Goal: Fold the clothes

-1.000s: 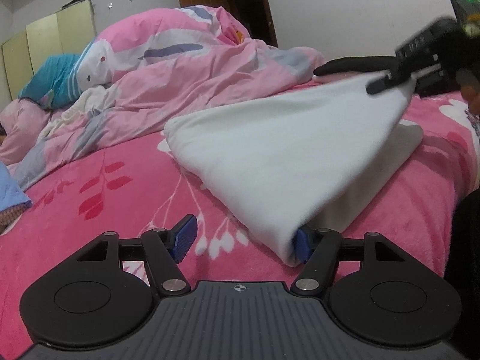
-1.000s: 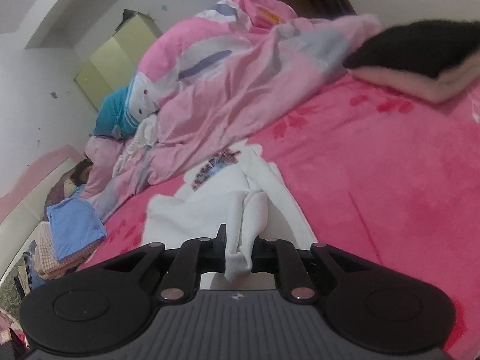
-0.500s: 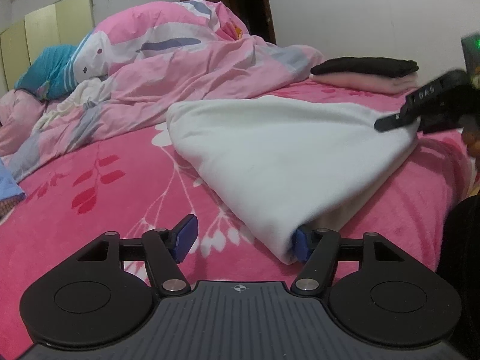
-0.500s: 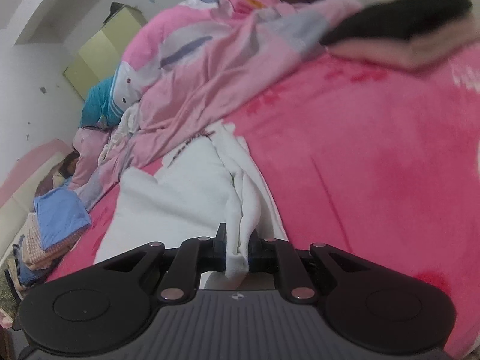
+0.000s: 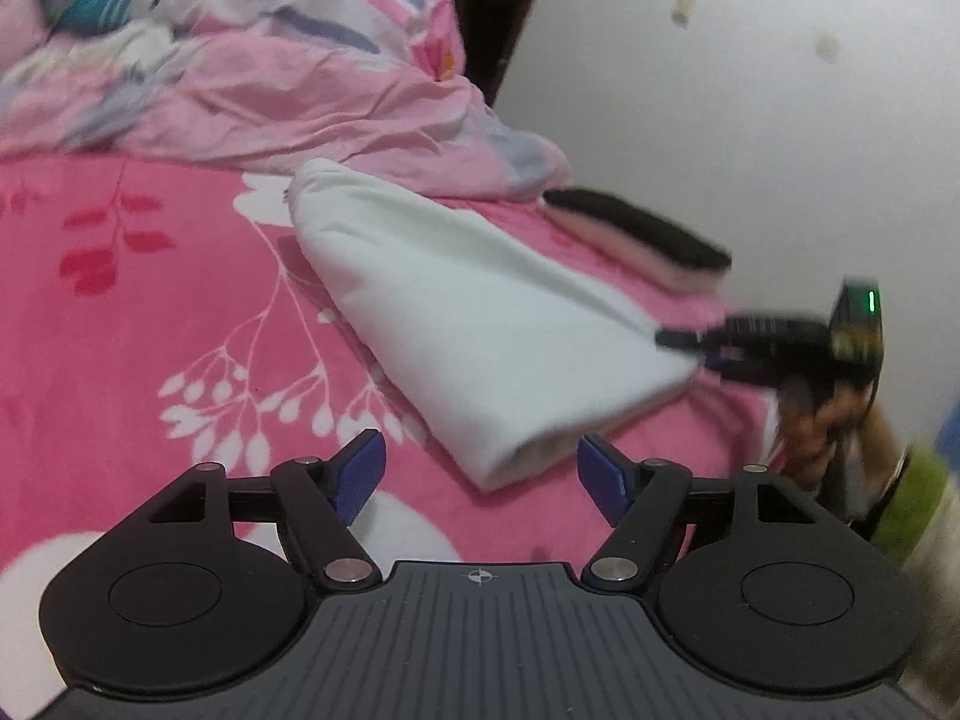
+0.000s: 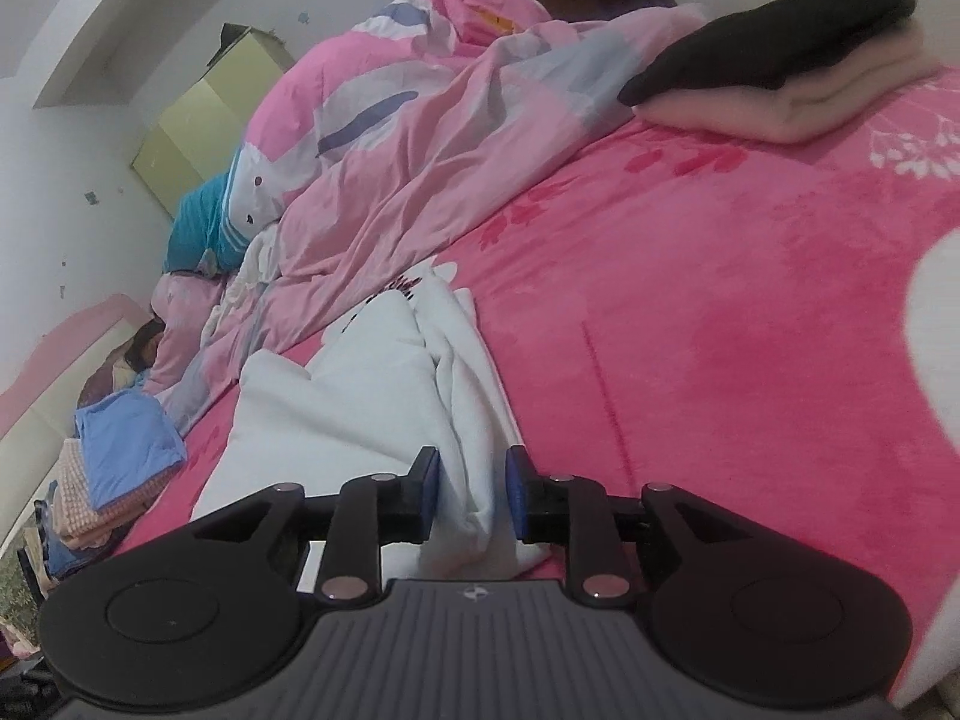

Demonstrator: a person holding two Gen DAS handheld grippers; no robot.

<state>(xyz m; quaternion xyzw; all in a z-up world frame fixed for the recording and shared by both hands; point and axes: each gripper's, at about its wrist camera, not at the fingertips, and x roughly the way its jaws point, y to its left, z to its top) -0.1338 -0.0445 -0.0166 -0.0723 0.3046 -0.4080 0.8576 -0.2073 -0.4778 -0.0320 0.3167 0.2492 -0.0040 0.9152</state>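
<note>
On the pink bed point(image 6: 750, 312), just ahead of both claws, lies the white garment point(image 5: 480, 324), folded over into a long, thick bundle. The left claw point(image 5: 480, 474) stands wide apart with nothing pinched; the near end of the bundle sits between its blue pads point(image 5: 360, 468) without touching either, and its jaws have just been opening. The right claw point(image 6: 471, 492) has also just been opening: a bunched fold of the white cloth rises between its pads, but gaps show on both sides, so it looks to have let go. In the left view the right claw sits at the far right end of the bundle, blurred, with the person's hand point(image 5: 822, 432) behind it.

Beyond the right claw, up and to its right, a black garment point(image 6: 774, 42) rests on a pale pink one point(image 6: 798, 102), both neatly folded; I take these as finished pieces. Far to its left, a stack with a blue top point(image 6: 120, 450) sits at the bed's edge. A rumpled quilt point(image 6: 420, 138) is heaped behind the white piece.

By my reading, one fold of the white garment is laid down and released. It remains loose and wrinkled near the right claw, so at least another fold and some smoothing seem left before it can join the stack.
</note>
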